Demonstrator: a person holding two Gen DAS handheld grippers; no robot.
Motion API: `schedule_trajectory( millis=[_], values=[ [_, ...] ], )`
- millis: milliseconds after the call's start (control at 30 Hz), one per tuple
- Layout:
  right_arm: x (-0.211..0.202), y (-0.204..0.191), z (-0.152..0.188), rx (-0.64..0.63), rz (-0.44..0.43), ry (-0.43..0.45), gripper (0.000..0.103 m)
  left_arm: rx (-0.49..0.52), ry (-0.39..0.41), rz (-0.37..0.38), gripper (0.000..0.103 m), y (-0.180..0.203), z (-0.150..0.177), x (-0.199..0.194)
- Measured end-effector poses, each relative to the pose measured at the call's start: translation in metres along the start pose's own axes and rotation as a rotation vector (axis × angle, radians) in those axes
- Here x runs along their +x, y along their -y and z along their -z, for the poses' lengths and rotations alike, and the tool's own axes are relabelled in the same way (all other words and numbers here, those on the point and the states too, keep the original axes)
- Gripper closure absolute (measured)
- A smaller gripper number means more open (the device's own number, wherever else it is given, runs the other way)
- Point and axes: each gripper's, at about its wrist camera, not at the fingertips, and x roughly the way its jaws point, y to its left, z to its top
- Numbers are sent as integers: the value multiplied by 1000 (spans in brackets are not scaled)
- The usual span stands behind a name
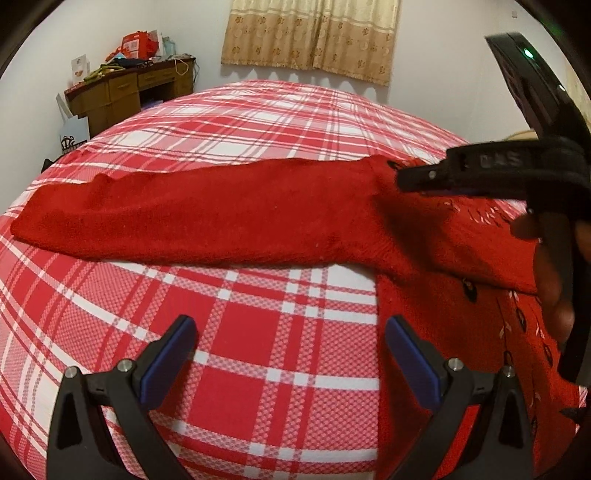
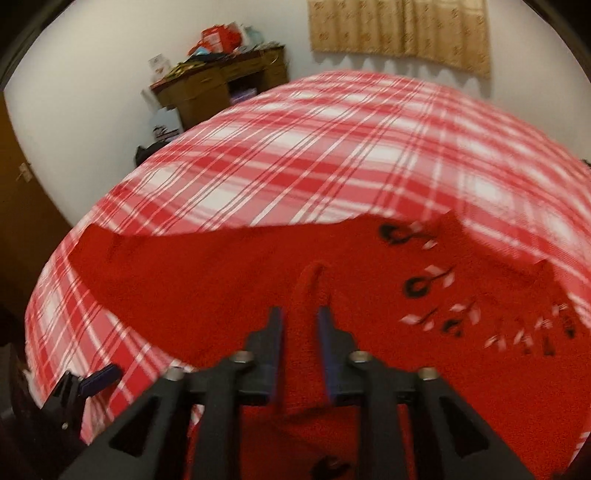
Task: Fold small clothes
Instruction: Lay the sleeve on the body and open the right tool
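Note:
A small red knit sweater [image 1: 229,221] with black and white embroidery lies on the plaid bed [image 1: 266,362], one sleeve stretched out to the left. My left gripper [image 1: 290,345] is open and empty, low over the bedsheet just left of the sweater's body. My right gripper [image 2: 300,326] is shut on a pinched ridge of the sweater [image 2: 369,266] and lifts it a little; it also shows in the left wrist view [image 1: 410,181] at the sleeve's shoulder end. The left gripper's finger [image 2: 99,380] shows at the lower left of the right wrist view.
The bed has a red and white plaid sheet [image 2: 332,147]. A wooden desk [image 1: 129,88] piled with clutter stands against the far wall at the left. A beige curtain [image 1: 314,33] hangs above the bed's far side.

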Motion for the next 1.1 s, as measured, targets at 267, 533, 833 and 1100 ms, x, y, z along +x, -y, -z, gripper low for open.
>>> schedule_trajectory(
  millis=[267, 533, 833, 1100],
  values=[
    [-45, 30, 48, 10, -9, 18, 33, 40, 19, -33, 0, 5, -4, -5],
    [-126, 126, 109, 197, 161, 135, 32, 104, 98, -46, 0, 22, -34, -10],
    [-151, 203, 133, 389, 204, 193, 31, 212, 145, -147, 0, 63, -62, 19],
    [-95, 191, 139, 423, 114, 62, 27, 232, 57, -255, 0, 52, -63, 49]
  ],
)
